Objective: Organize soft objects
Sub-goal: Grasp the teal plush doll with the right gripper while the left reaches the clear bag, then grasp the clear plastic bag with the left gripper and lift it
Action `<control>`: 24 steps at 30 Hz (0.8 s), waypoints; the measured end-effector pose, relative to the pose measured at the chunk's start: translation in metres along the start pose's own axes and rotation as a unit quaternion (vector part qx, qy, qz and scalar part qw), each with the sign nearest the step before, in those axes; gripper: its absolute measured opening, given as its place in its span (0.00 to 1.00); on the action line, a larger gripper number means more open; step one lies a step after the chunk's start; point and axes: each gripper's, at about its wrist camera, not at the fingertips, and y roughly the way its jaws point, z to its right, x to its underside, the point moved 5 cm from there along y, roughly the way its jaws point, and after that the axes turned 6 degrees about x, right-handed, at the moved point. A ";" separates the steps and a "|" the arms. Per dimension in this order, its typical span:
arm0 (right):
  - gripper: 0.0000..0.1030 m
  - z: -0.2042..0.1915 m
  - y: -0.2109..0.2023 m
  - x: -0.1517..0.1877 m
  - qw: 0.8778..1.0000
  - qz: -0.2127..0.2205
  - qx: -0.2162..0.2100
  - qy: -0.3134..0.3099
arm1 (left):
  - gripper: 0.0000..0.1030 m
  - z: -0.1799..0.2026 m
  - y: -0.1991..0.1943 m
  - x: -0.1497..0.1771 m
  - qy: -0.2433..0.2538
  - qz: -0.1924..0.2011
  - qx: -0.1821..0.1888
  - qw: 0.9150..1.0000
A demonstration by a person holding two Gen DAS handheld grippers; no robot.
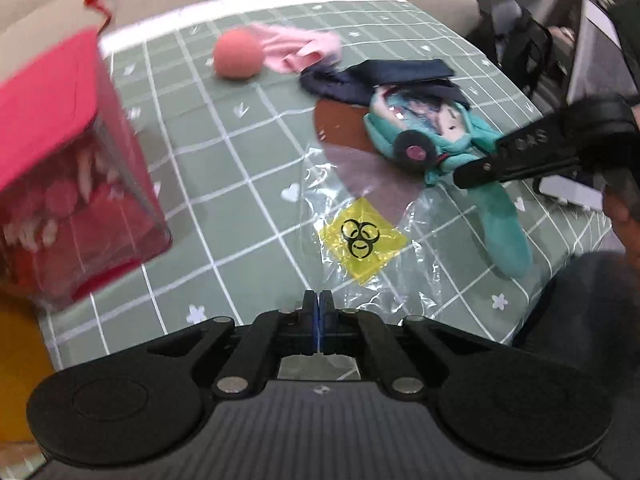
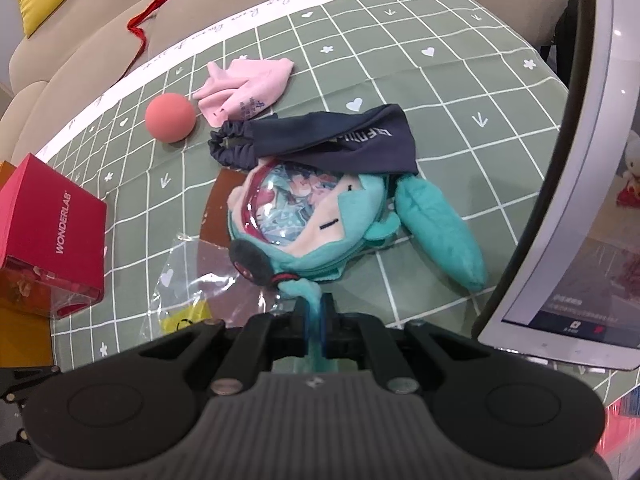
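A teal plush doll pouch [image 2: 304,216] lies on the green checked tablecloth [image 2: 400,60]. My right gripper [image 2: 314,312] is shut on one teal plush tail of it; it also shows in the left wrist view [image 1: 472,174] by the plush [image 1: 412,128]. My left gripper [image 1: 319,308] is shut on the edge of a clear plastic bag [image 1: 360,240] with a yellow biohazard label. A navy headband [image 2: 320,140], a pink cloth [image 2: 248,88] and a pink ball [image 2: 171,117] lie further back.
A red WONDERLAB box [image 2: 52,232] stands at the left, close in the left wrist view [image 1: 68,168]. A white monitor [image 2: 576,200] stands at the right. A beige sofa [image 2: 100,40] with a red cord [image 2: 160,4] lies behind the table.
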 end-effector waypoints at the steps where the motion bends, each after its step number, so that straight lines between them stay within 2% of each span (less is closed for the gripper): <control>1: 0.02 -0.001 -0.001 0.000 1.000 0.001 -0.001 -0.003 | 0.02 -0.002 0.001 0.001 -0.009 0.002 0.010 1.000; 4: 0.02 -0.003 0.001 0.002 1.000 -0.004 0.003 -0.010 | 0.22 -0.003 0.001 -0.001 -0.015 0.012 0.017 1.000; 6: 0.04 -0.003 0.006 0.004 1.000 -0.007 0.015 -0.016 | 0.64 0.000 0.003 -0.005 -0.005 0.006 0.028 1.000; 8: 0.10 -0.002 0.010 0.005 1.000 -0.010 0.019 -0.021 | 0.71 0.002 0.005 -0.008 0.007 0.013 0.029 0.999; 11: 0.33 -0.001 0.012 0.003 0.999 -0.005 0.029 -0.023 | 0.71 0.002 0.008 -0.015 0.011 0.014 0.010 1.000; 13: 0.33 -0.002 0.011 0.001 0.998 0.007 0.050 -0.033 | 0.68 0.003 0.012 -0.016 0.014 0.012 0.007 1.000; 16: 0.20 -0.005 0.013 0.001 0.997 0.015 0.058 -0.056 | 0.61 0.008 0.017 -0.016 0.015 0.009 0.013 1.000; 17: 0.13 -0.006 0.013 0.001 0.996 0.016 0.060 -0.062 | 0.54 0.011 0.018 -0.016 0.022 0.011 0.016 1.000; 18: 0.08 -0.006 0.013 0.001 0.996 0.018 0.060 -0.063 | 0.44 0.014 0.019 -0.017 0.032 0.011 0.017 0.999; 19: 0.06 -0.005 0.013 0.000 0.997 0.017 0.057 -0.056 | 0.37 0.016 0.019 -0.018 0.039 0.012 0.017 0.999; 21: 0.05 -0.003 0.014 -0.001 0.998 0.012 0.044 -0.042 | 0.13 0.018 0.022 -0.020 0.043 0.015 0.007 0.999; 23: 0.05 -0.003 0.015 -0.001 0.998 0.012 0.043 -0.040 | 0.00 0.016 0.024 -0.023 0.033 0.017 0.002 0.999; 24: 0.05 -0.004 0.014 0.000 0.998 0.012 0.045 -0.042 | 0.00 0.016 0.024 -0.023 0.029 0.020 0.003 0.999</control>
